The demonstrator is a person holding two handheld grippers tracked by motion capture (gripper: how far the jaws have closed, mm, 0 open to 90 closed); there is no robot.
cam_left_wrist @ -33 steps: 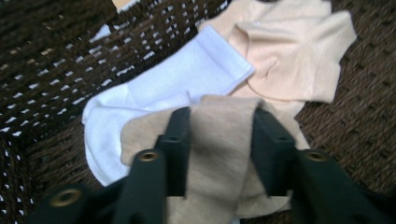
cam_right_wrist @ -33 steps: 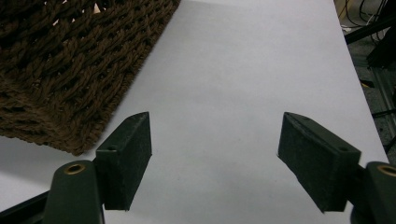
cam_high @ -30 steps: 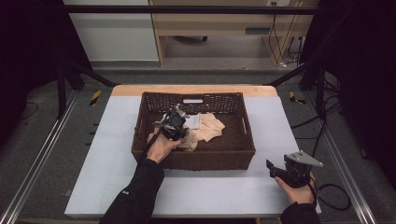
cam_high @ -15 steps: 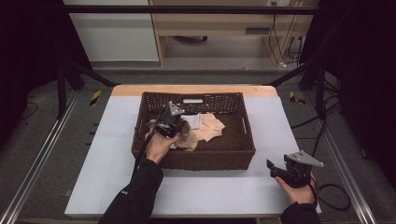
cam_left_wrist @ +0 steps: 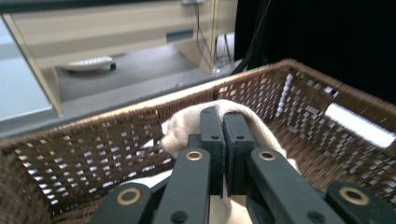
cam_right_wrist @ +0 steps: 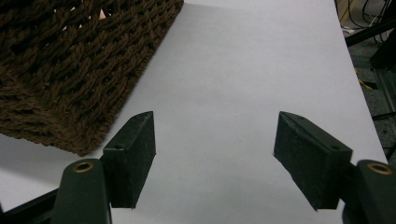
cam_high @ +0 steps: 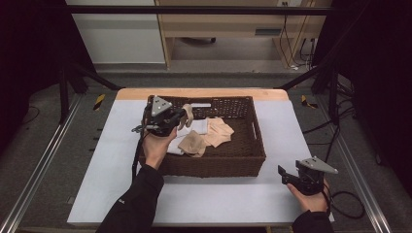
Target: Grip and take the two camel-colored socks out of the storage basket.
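In the left claw (cam_left_wrist: 223, 140): jaws closed on a fold of cream cloth (cam_left_wrist: 187, 126), raised over the basket's left end.
Cloth feel: soft and limp, likely light; it drapes over the jaws, so a bunched fold looks the surest hold.
Basket (cam_high: 252, 160): brown wicker on the desk (cam_high: 111, 174), with tan cloths (cam_high: 214, 133) loose inside.
Right claw (cam_right_wrist: 215, 158): jaws wide apart, empty, above bare desk just beside the basket's corner.

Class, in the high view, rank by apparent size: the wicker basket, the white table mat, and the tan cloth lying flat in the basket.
1. white table mat
2. wicker basket
3. tan cloth
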